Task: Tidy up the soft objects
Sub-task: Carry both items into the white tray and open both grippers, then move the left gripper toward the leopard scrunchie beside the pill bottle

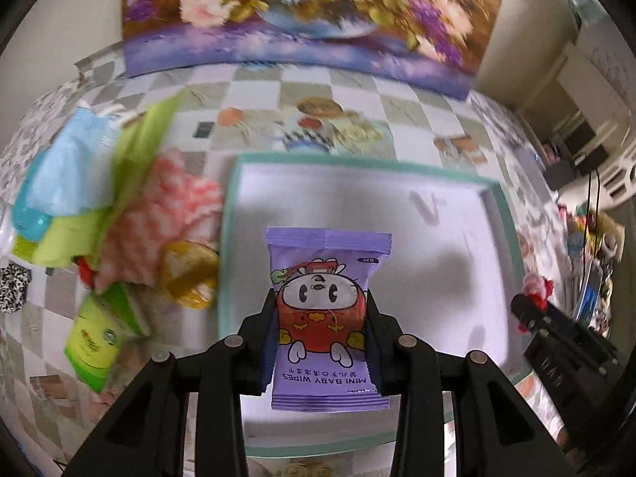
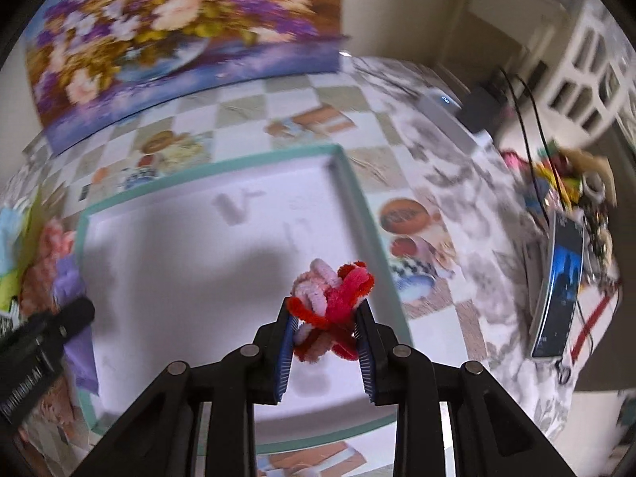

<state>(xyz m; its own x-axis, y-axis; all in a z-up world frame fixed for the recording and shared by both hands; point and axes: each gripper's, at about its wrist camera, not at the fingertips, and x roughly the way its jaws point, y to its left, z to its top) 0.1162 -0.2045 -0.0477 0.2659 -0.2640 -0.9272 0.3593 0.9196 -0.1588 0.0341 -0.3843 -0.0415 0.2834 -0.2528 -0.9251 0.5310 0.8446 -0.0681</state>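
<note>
The left gripper is clamped on a purple packet printed "MINI BABY WIPES", with a red cartoon figure, held above the white floor of a teal-rimmed tray. The right gripper is clenched on a bundle of red and pink pipe cleaners over the same tray. Beside the tray lies a heap: a green packet, its writing blurred, and pink cloth.

Both my wrist cameras look steeply down from close above the teal-rimmed tray, sharing its white floor and the floral picture behind it.
</note>
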